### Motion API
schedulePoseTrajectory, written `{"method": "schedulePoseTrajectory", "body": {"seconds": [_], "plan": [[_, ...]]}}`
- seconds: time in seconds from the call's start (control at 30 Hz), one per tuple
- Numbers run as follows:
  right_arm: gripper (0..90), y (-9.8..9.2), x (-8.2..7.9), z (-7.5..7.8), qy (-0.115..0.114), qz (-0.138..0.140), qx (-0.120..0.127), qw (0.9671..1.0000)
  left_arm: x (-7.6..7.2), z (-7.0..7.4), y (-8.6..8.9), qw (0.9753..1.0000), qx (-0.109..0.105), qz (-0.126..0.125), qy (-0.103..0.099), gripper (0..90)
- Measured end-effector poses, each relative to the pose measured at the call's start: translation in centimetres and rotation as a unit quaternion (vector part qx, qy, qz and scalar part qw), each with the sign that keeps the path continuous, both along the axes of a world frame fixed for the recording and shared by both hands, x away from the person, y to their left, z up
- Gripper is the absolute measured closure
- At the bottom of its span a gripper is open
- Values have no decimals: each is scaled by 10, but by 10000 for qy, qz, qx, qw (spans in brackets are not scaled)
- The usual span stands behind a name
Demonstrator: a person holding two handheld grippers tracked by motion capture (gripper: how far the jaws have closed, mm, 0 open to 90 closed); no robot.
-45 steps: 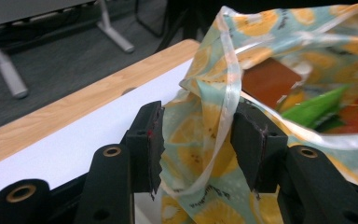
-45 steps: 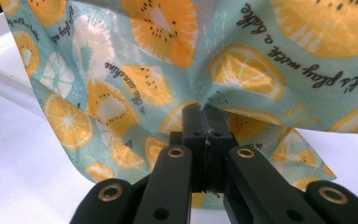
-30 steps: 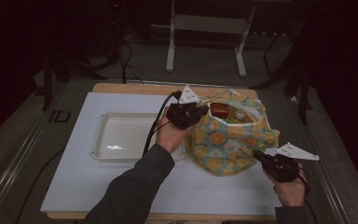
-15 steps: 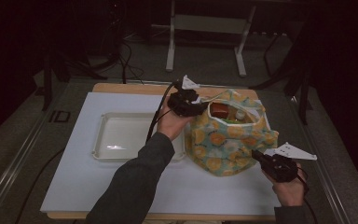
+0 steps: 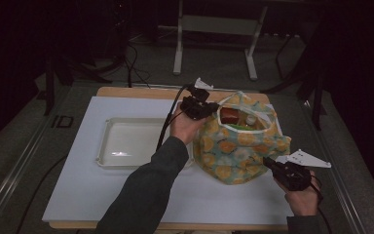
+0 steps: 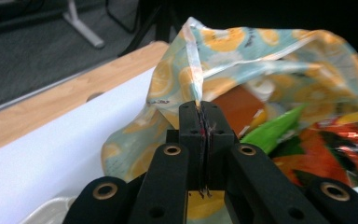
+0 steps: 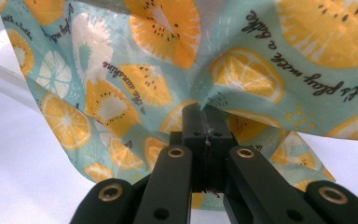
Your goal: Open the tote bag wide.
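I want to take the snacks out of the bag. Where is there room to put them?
The tray left of the bag looks bare. The white board is free in front of the tray and along its left edge. It is crowded around the bag, where the left gripper and right gripper pinch it.

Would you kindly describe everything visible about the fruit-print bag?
The bag is soft, thin teal material printed with orange slices and script. It sits slumped on the white table, right of the tray, mouth open, with packets inside. The left gripper is shut on its rim, the right gripper on its lower side.
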State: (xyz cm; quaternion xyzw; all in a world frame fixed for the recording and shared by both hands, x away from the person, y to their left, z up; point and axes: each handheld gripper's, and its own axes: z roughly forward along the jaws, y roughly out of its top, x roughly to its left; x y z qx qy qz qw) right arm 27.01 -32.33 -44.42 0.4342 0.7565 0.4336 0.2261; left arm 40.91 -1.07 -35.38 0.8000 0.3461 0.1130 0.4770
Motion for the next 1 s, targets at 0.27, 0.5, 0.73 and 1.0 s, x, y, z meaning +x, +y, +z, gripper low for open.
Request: {"method": "schedulePoseTrajectory", "body": {"seconds": [0.27, 0.5, 0.73, 1.0], "plan": [[900, 1, 2, -1, 18, -37, -20, 10000, -32, 12, 11, 9966, -467, -605, -304, 886], [900, 0, 8, -8, 138, -168, -14, 9998, -64, 0, 23, 9900, -861, -1048, -395, 885], [900, -2, 15, -16, 267, -332, -31, 9991, -89, -28, 26, 9836, -817, -1573, -347, 884], [900, -4, 22, -22, 405, -461, -154, 9980, -91, -76, 20, 9849, -335, -1696, 61, 884]]}}
